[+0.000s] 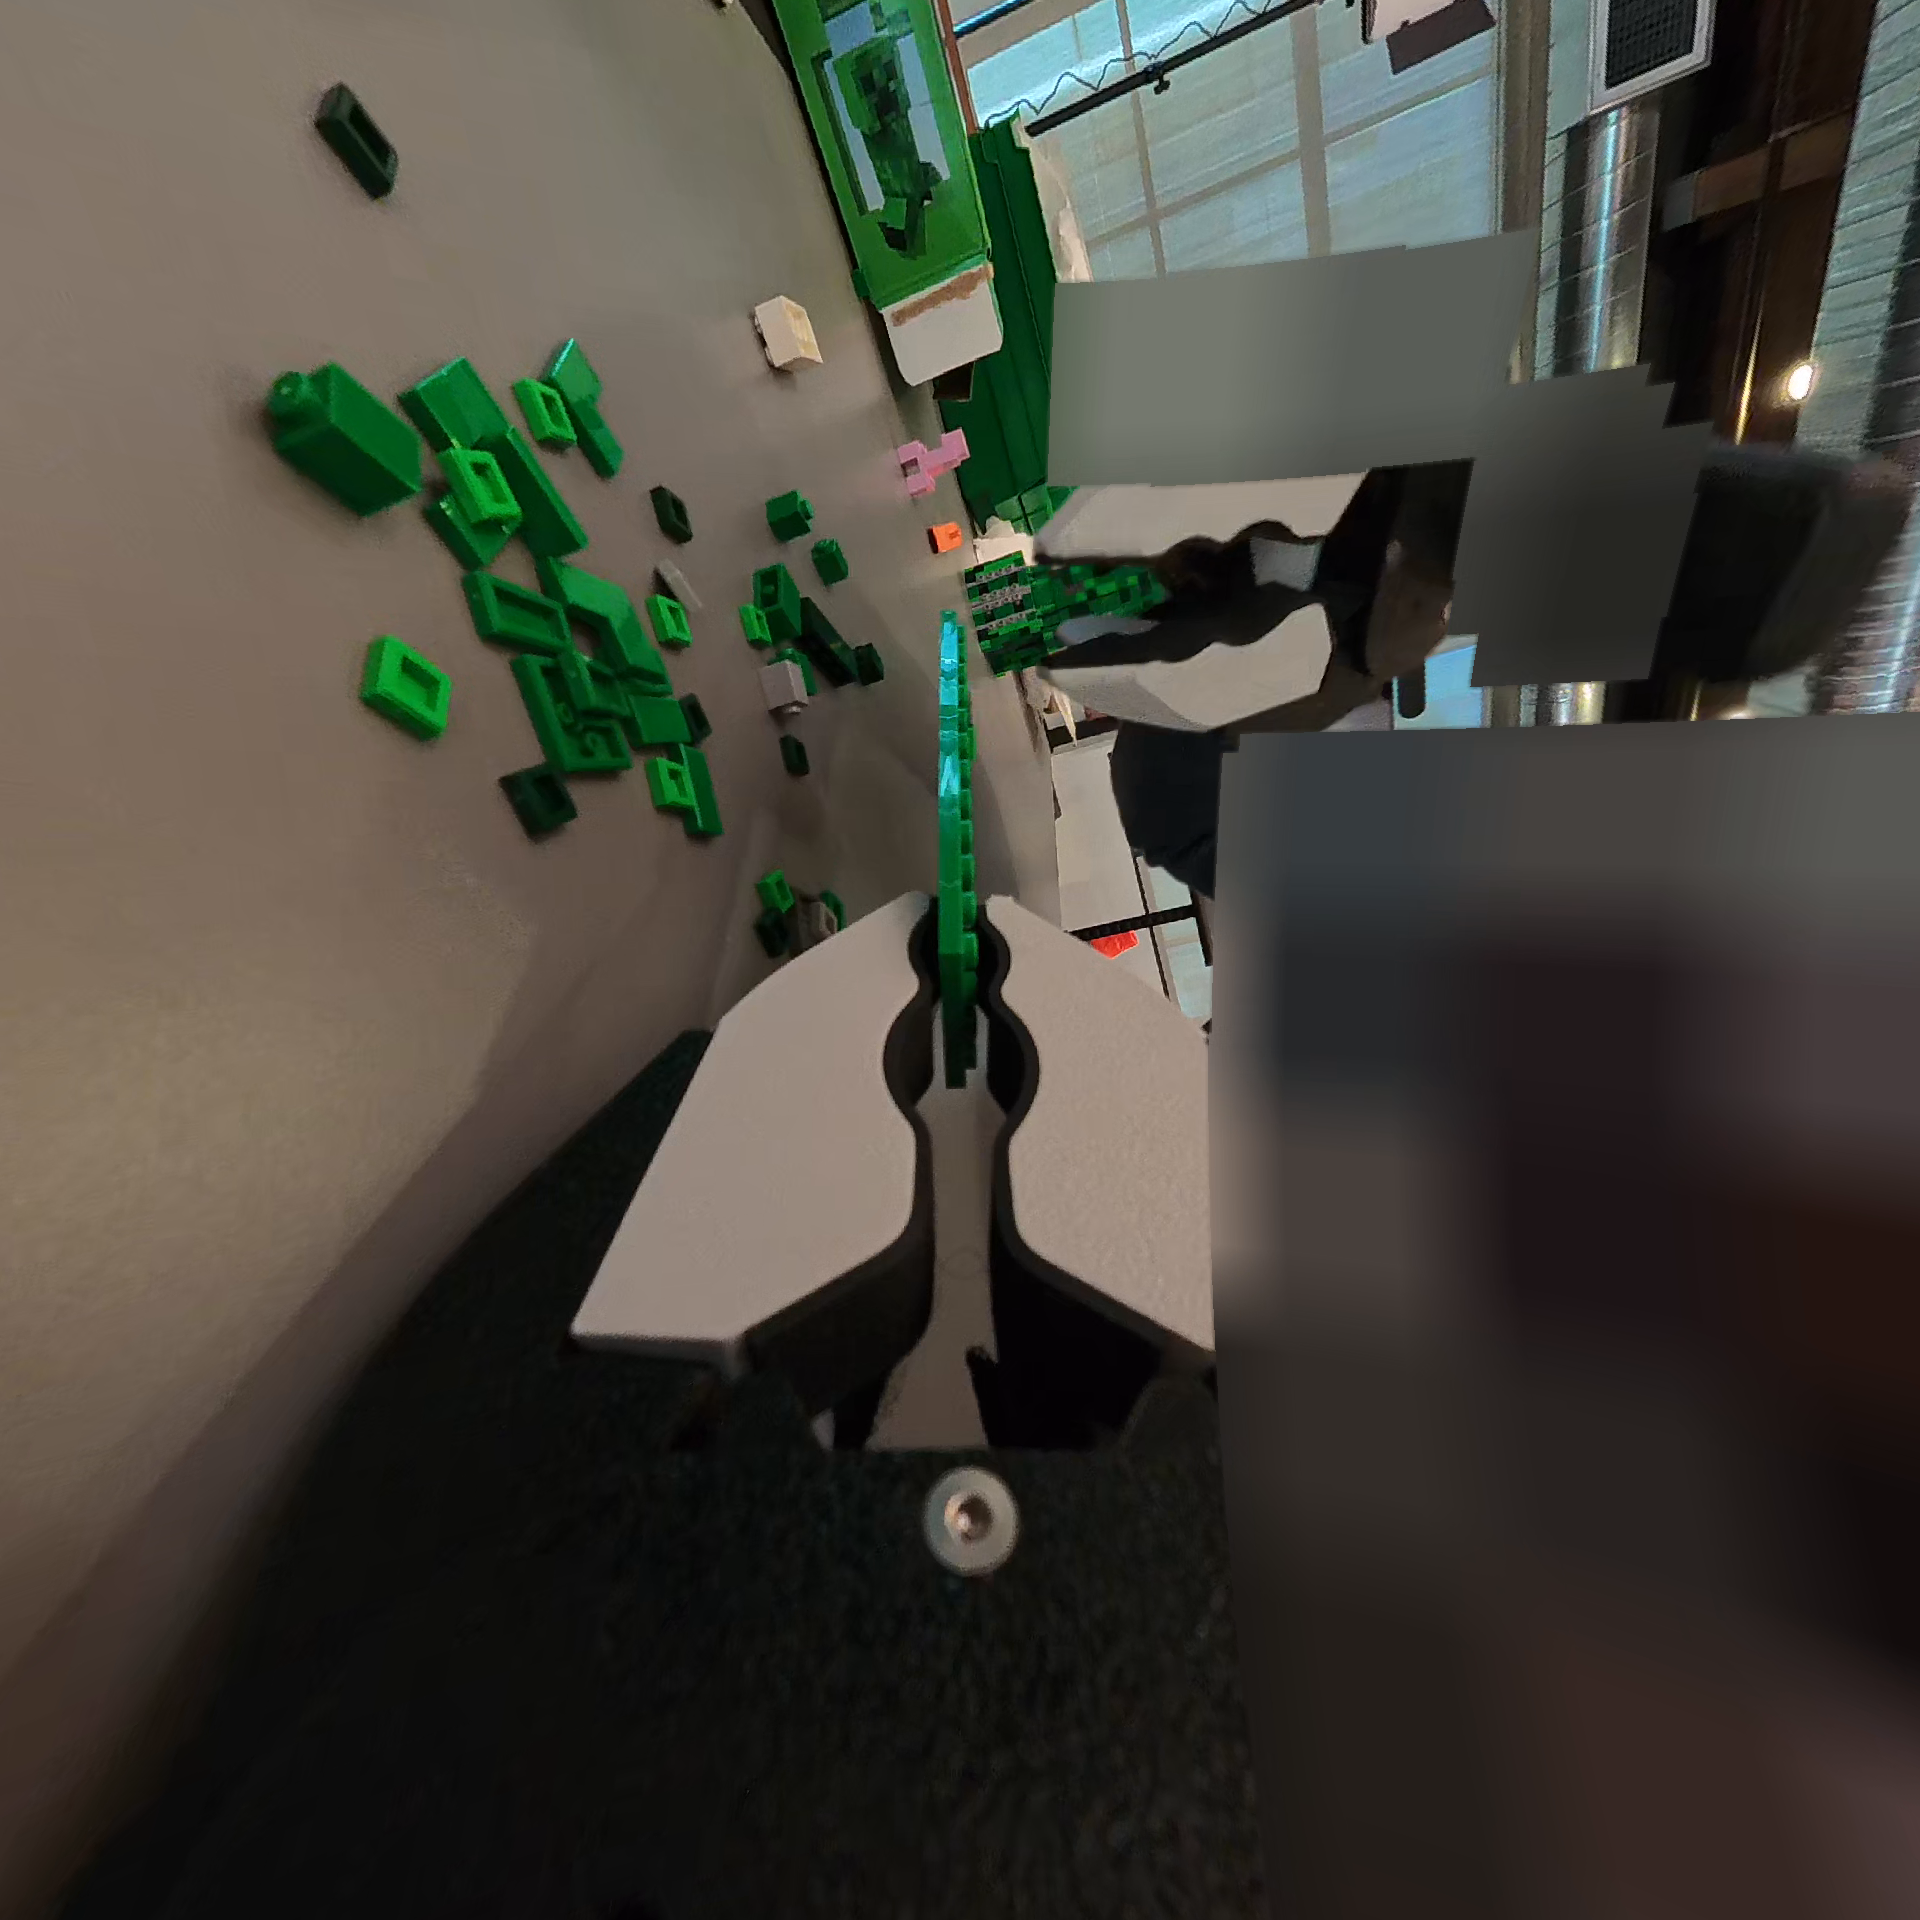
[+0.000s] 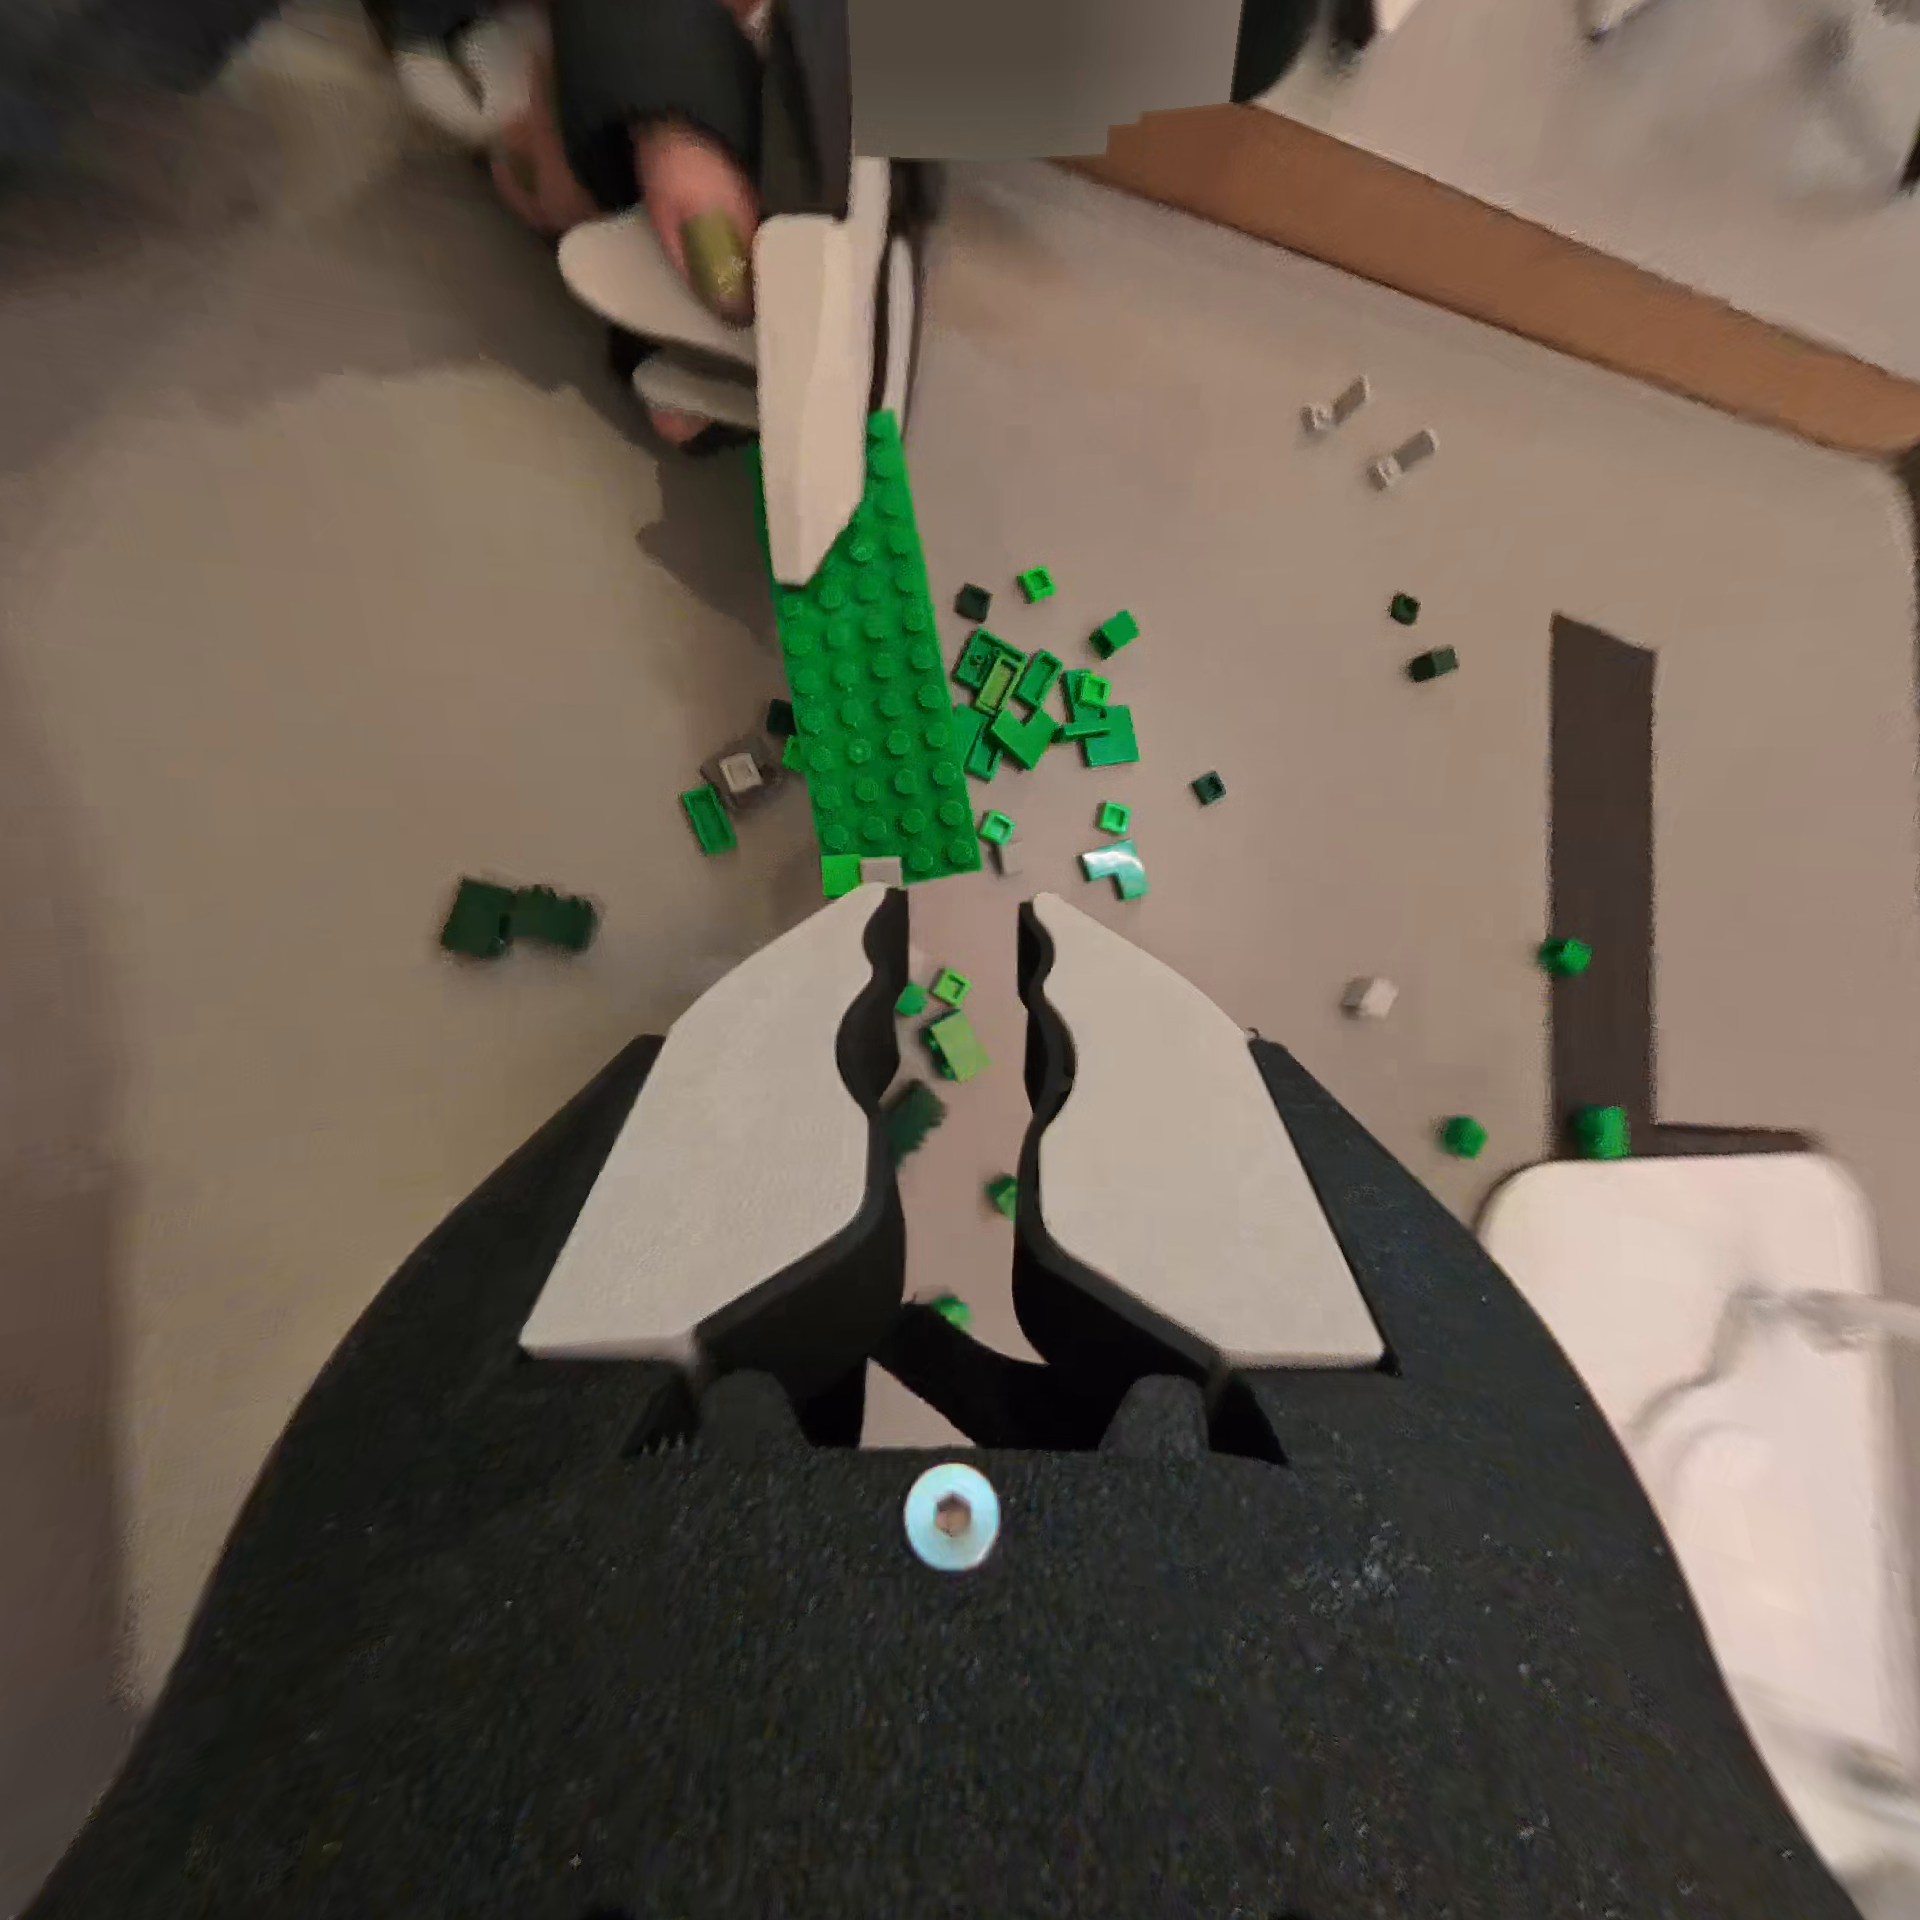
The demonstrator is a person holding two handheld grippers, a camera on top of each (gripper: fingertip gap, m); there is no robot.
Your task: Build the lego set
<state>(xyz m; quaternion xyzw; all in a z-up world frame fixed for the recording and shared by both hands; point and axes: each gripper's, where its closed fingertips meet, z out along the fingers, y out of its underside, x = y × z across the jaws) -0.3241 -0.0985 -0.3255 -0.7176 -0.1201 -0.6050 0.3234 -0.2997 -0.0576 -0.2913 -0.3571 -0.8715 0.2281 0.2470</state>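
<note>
My left gripper (image 1: 956, 909) is shut on one end of a long green studded plate (image 1: 951, 779), seen edge-on and held above the grey table (image 1: 260, 935). In the right wrist view the same plate (image 2: 878, 707) points toward me, with the left gripper's finger (image 2: 810, 468) on its far end. A bright green tile (image 2: 840, 875) and a grey tile (image 2: 881, 869) sit at the plate's near end. My right gripper (image 2: 956, 899) is open and empty, its tips just short of that near end. It also shows in the left wrist view (image 1: 1044, 613), beyond the plate's far end.
Loose green bricks (image 1: 561, 623) lie scattered on the table, also under the plate (image 2: 1039, 707). A green box (image 1: 894, 156), a white brick (image 1: 788, 332), a pink piece (image 1: 930, 462) and an orange piece (image 1: 945, 537) are farther off. A white tray (image 2: 1683, 1351) is at lower right.
</note>
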